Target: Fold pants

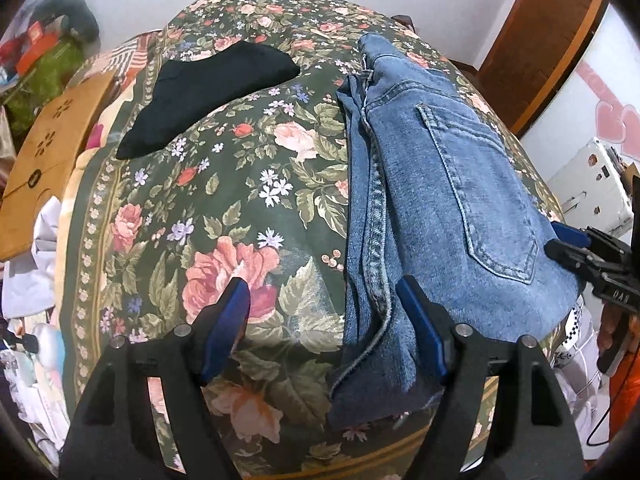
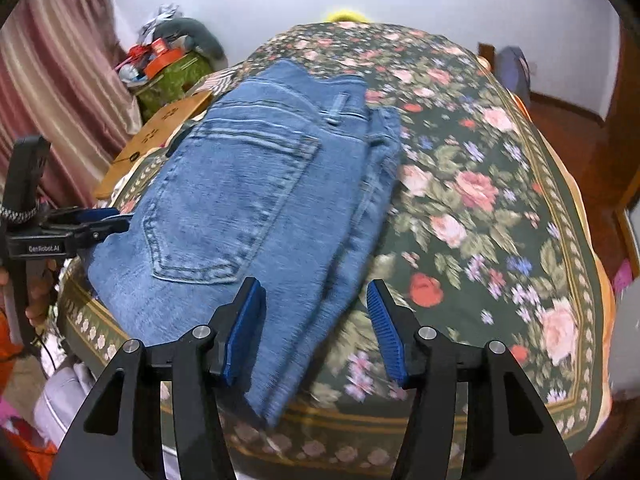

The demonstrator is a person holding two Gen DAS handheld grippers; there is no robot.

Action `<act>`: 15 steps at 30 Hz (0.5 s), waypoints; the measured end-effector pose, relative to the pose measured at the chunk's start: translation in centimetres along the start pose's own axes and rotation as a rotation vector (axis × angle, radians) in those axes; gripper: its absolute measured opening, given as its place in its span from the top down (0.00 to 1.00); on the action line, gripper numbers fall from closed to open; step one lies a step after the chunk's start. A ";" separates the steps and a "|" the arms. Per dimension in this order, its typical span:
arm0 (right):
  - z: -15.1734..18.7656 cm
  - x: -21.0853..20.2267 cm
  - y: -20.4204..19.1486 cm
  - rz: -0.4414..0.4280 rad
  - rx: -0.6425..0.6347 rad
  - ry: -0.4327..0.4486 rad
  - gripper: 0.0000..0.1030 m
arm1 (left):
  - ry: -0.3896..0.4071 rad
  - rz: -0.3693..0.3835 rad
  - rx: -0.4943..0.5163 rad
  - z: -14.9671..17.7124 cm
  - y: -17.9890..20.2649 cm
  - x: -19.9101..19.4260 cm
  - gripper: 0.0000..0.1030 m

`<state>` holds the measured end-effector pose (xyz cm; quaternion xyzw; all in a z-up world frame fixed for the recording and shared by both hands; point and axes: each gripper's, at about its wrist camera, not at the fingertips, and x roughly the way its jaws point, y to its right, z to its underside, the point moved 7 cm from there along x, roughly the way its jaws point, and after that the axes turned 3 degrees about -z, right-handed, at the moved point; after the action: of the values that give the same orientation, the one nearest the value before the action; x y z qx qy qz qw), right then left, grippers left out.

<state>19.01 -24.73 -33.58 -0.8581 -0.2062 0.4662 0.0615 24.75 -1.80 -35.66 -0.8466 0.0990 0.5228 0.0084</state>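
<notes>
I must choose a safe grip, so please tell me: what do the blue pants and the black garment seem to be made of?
The blue pants look like denim: faded surface, thick stitched seams, a patch pocket. The black garment looks like soft, matte cloth, possibly knit; its weave is not visible.

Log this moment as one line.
jeans: folded on floral bedspread | left tongs: open | right tongs: open | black garment: apart

Two bits of lettering can be read. In the right wrist view, the black body of the left tongs (image 2: 120, 222), at the left edge, carries small white print reading "GenRobot.AI". In the left wrist view, the black body of the right tongs (image 1: 560, 242), at the right edge, shows pale letters that look like "DAR"; they are partly cut off and uncertain.
</notes>
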 end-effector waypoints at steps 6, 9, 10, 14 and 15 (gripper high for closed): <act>-2.9 -2.5 1.4 0.056 -0.006 0.081 0.58 | 0.045 0.028 0.062 -3.6 0.8 -2.3 0.42; -5.3 -2.4 2.0 0.056 0.003 0.121 0.58 | 0.099 0.004 0.098 -7.2 1.3 -2.9 0.42; -6.6 -2.0 2.1 0.050 0.006 0.139 0.58 | 0.113 0.007 0.108 -8.5 1.6 -2.8 0.42; -9.7 0.2 2.4 0.026 0.006 0.145 0.58 | 0.128 0.000 0.144 -12.7 2.6 -0.8 0.42; -10.2 0.8 2.5 0.023 0.003 0.142 0.58 | 0.125 -0.004 0.149 -13.3 2.7 0.0 0.42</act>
<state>28.58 -25.76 -29.24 -0.8913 -0.1909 0.4050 0.0719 36.01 -6.05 -29.34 -0.8747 0.1362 0.4604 0.0660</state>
